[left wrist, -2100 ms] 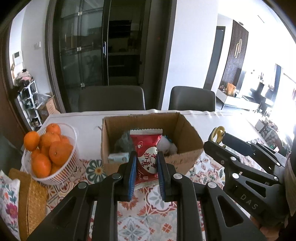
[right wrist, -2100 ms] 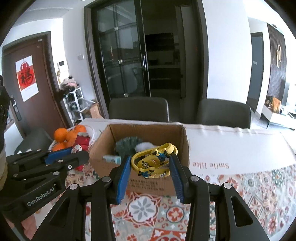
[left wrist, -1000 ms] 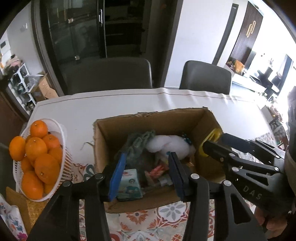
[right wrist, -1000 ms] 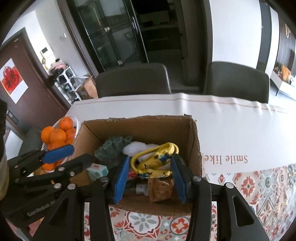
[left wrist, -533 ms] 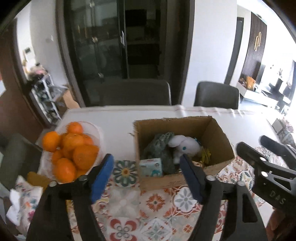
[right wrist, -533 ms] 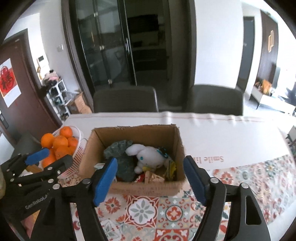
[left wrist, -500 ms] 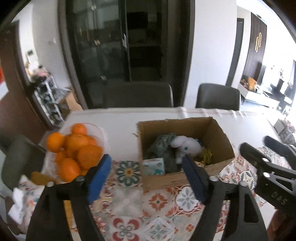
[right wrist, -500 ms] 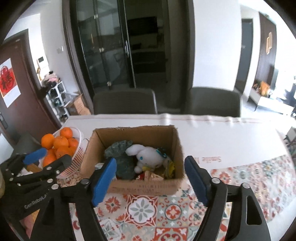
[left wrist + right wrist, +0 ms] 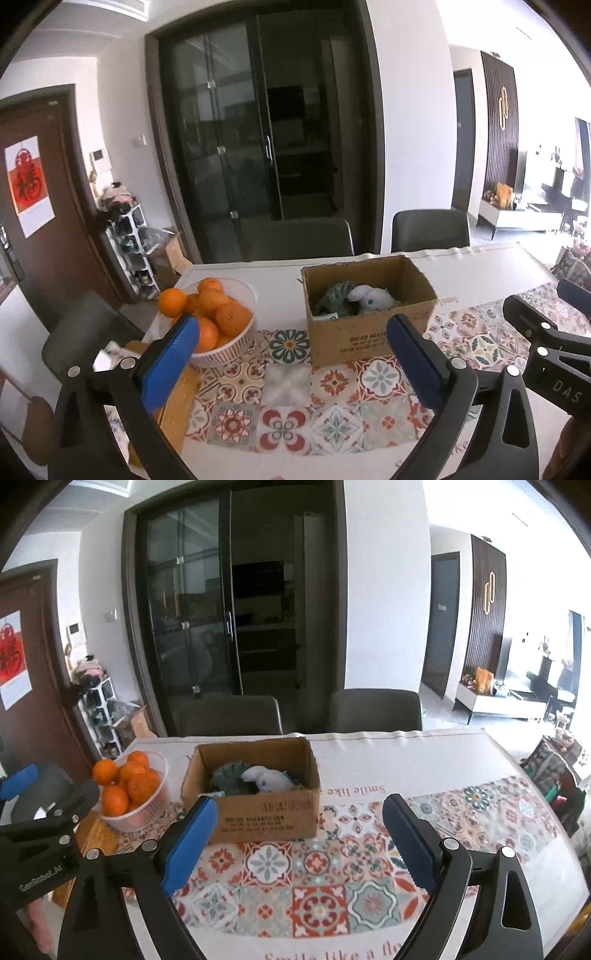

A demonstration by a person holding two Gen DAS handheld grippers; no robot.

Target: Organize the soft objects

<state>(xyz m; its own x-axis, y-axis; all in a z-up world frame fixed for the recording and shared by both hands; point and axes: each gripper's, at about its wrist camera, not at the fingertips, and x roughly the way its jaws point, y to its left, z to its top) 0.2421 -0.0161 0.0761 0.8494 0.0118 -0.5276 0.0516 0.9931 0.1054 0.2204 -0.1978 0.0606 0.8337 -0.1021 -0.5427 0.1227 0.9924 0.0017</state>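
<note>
An open cardboard box [image 9: 369, 332] [image 9: 258, 819] stands on the patterned tablecloth. In it lie a white plush rabbit [image 9: 369, 298] [image 9: 264, 778], a dark green knitted item [image 9: 334, 295] [image 9: 227, 773] and other small items, partly hidden by the box wall. My left gripper [image 9: 291, 356] is open and empty, held well back from the box. My right gripper [image 9: 299, 843] is open and empty, also back from the box. Each gripper shows at the edge of the other's view.
A white basket of oranges [image 9: 218, 314] [image 9: 129, 790] stands left of the box. A woven mat [image 9: 173, 398] lies at the table's left edge. Two dark chairs [image 9: 229, 714] stand behind the table. A grey chair [image 9: 81, 332] is at the left.
Both grippers let go of their items in the box, opened wide and pulled back and up from it. The red snack bag and the yellow toy are now out of my grippers.
</note>
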